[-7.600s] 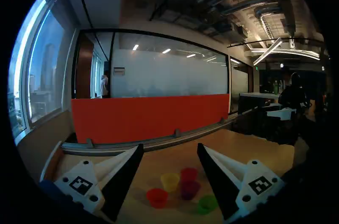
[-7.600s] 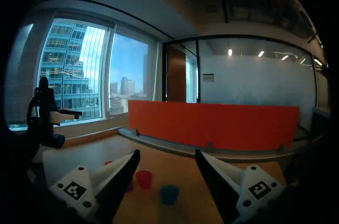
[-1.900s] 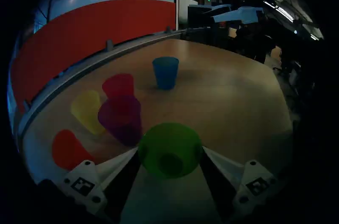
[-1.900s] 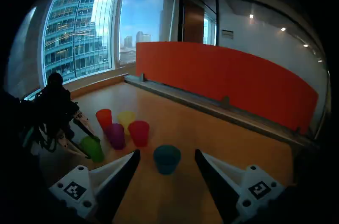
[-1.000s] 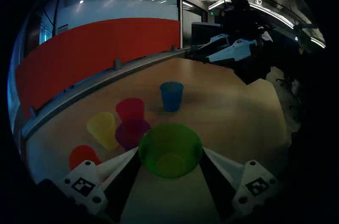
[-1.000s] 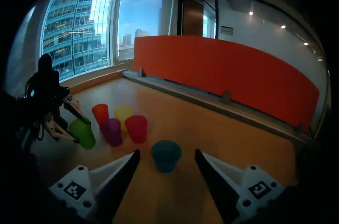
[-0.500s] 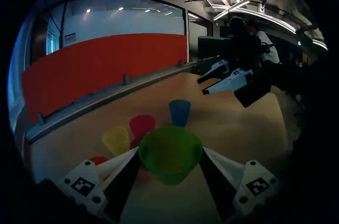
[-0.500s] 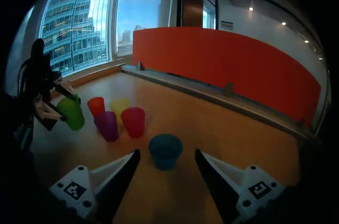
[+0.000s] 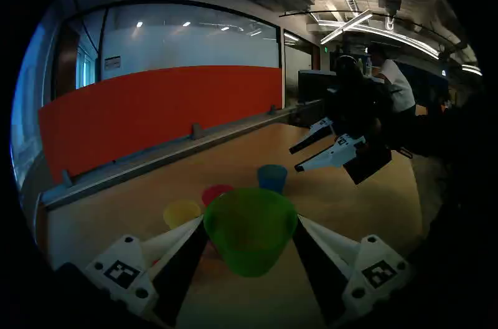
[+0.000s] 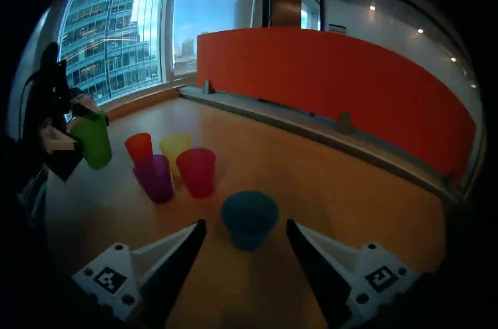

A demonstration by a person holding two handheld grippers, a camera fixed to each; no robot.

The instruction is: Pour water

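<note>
Left gripper clamps translucent green plastic cup w/ both fingers, at 6 o'clock in left gripper view. Cup blocks most of pink plastic cup. Yellow plastic cup sits at its 9, small blue plastic cup at its 12. Right gripper is spread open, blue cup between fingers, untouched, on wooden surface. Wall sign too small to read; finger markers = b/w square codes.

Translucent plastic green cup, smooth wooden table, matt orange partition
</note>
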